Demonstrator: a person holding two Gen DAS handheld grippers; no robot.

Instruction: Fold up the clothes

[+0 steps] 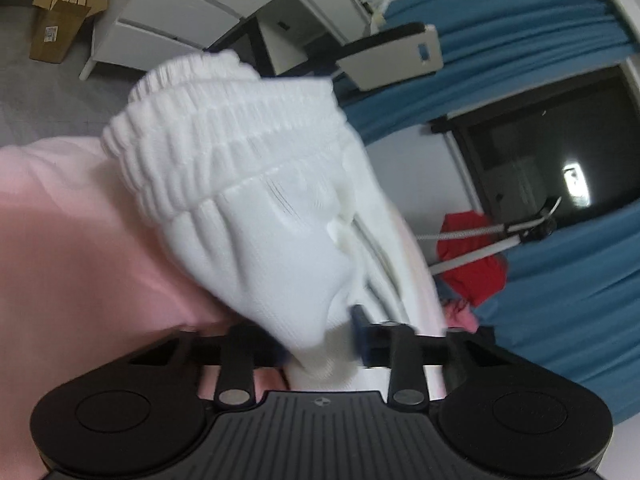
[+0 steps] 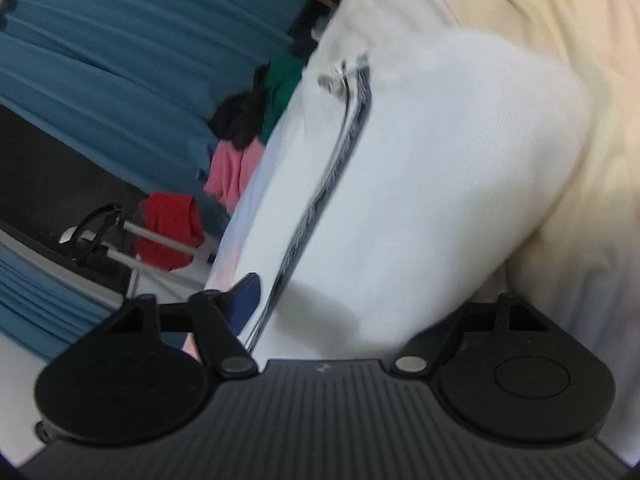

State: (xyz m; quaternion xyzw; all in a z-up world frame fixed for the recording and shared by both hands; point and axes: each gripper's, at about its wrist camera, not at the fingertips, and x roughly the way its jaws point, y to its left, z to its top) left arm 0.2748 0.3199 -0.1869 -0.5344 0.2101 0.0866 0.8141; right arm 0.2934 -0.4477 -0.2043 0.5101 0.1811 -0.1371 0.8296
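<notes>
White knit shorts [image 1: 248, 200] with a ribbed elastic waistband hang bunched in front of the left wrist camera, lifted over the pink bed sheet [image 1: 60, 240]. My left gripper [image 1: 320, 344] is shut on the shorts' lower fabric; one blue pad [image 1: 360, 332] shows beside the cloth. In the right wrist view the same white shorts [image 2: 420, 200], with a dark-striped edge and a metal-tipped drawstring [image 2: 340, 76], fill the middle. My right gripper [image 2: 332, 312] has its left blue pad [image 2: 246, 296] against the striped edge; the right finger is hidden behind cloth.
A cream sheet [image 2: 560, 80] lies to the right. A pile of red [image 2: 168, 228], pink and green clothes lies by blue curtains [image 2: 120, 60]. A drying rack rod [image 1: 472, 252], white drawers [image 1: 180, 12] and cardboard boxes [image 1: 64, 8] stand behind.
</notes>
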